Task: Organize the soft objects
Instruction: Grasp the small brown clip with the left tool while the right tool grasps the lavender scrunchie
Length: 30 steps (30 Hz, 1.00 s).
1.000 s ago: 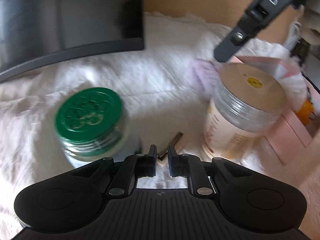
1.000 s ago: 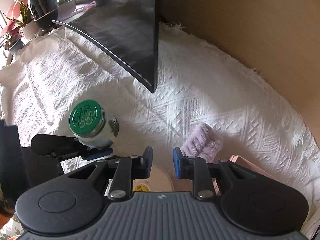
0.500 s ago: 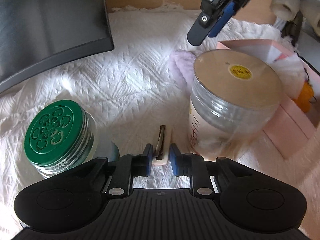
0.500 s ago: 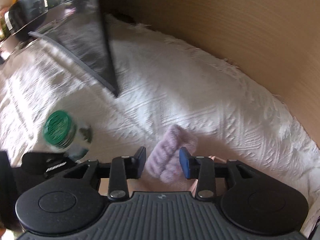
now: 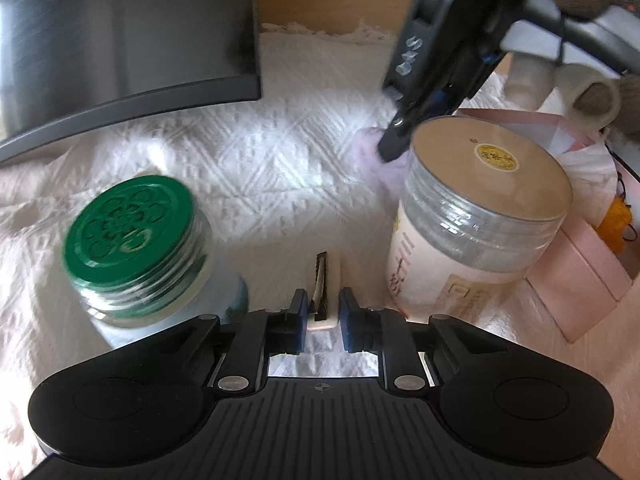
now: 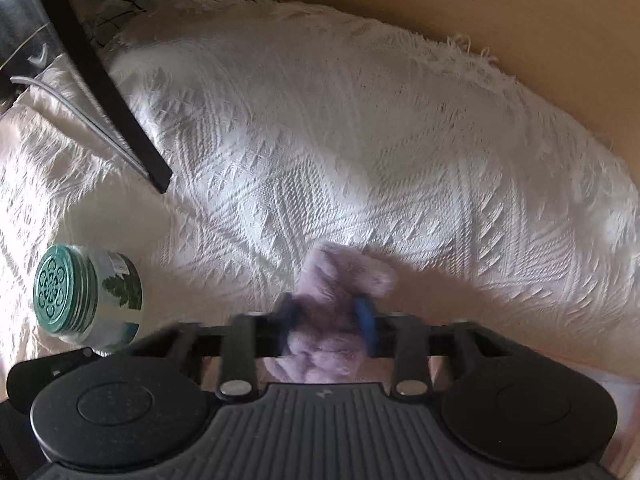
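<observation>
The soft lilac plush bundle point(image 6: 328, 312), fuzzy and rolled on itself, lies on the white woven bedspread point(image 6: 360, 140) just behind the clear plastic jar with the flat tan lid point(image 5: 480, 204). The right hand-held gripper point(image 6: 326, 320) straddles it: its blue-padded jaws are closing, and the fabric already bulges between them, so the pads appear to be biting into the plush. From the left wrist view the same tool point(image 5: 396, 140) comes down steeply from above, its tip at the plush beside the jar's rim.

As a judgement, sorting has barely started for this item: it is being grasped but not yet lifted, and carrying it to a resting place is all left to do. The pink cardboard box point(image 5: 580, 280) to the right, with pale stuffed things in it, looks like a likely destination, though that is only a guess.

The left hand-held gripper point(image 5: 323, 312) points downward at a shallower slant, low over the bedspread between the tan-lidded jar and the glass jar with the green embossed metal lid point(image 5: 136, 228). Its jaws are closing around a small brown-and-cream hair clip point(image 5: 322, 288), yet a gap shows on each side, so nothing is clamped. A dark curved monitor point(image 5: 120, 40) stands behind.
</observation>
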{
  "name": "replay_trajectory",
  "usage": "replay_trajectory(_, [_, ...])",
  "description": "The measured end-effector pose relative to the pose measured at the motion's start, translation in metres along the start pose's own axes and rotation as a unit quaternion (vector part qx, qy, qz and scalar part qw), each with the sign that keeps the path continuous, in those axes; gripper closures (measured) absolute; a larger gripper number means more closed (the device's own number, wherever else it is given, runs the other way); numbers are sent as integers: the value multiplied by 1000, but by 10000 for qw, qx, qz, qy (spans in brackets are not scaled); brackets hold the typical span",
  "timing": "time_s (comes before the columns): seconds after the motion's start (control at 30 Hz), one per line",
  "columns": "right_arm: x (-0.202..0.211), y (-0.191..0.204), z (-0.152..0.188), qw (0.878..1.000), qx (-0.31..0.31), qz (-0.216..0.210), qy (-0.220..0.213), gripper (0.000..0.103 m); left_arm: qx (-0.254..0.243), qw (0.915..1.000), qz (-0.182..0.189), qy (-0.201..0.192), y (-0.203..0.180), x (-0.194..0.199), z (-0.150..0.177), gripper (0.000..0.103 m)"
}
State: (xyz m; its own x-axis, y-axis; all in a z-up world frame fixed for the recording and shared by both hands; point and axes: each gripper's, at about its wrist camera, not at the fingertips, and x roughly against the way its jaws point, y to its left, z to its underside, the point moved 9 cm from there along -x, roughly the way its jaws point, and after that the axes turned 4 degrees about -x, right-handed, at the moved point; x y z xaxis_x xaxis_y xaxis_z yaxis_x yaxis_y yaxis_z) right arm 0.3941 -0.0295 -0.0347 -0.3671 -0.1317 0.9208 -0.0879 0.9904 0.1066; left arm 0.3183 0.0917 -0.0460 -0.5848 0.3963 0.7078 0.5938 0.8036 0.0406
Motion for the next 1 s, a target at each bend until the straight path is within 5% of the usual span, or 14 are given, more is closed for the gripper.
replay_trajectory(0.13, [32,12,0,9989,234,-189,-348,90,140,9997,32,-183,5,20,-1,83])
replay_trajectory(0.2, [54,22,1,9974,353,-318,-537,103,161,9992,14,-367,7,37,-7,83])
replay_trajectory(0.47, [122,63,0,9874,871,-552,-1199,102,507,9934,-184,-1012,29,105,-33,83])
replay_trajectory(0.5, [119,63,0,9888,819,-565,-1116,98,512,9932,-202,-1030,28,109,-33,83])
replay_trajectory(0.6, [87,51,-3,9966,334,-554,-501,61,579,9926,-216,-1043,25,112,-27,83])
replay_trajectory(0.63, [75,46,-2,9979,83,-559,-315,58,640,9925,-191,-1022,23,113,-24,83])
replay_trajectory(0.8, [11,27,-14,9908,-1089,-456,661,57,970,9913,-188,-868,21,108,1,83])
replay_trajectory(1.0, [-43,42,-22,9835,-964,281,1506,55,1216,9900,-444,-566,31,102,19,83])
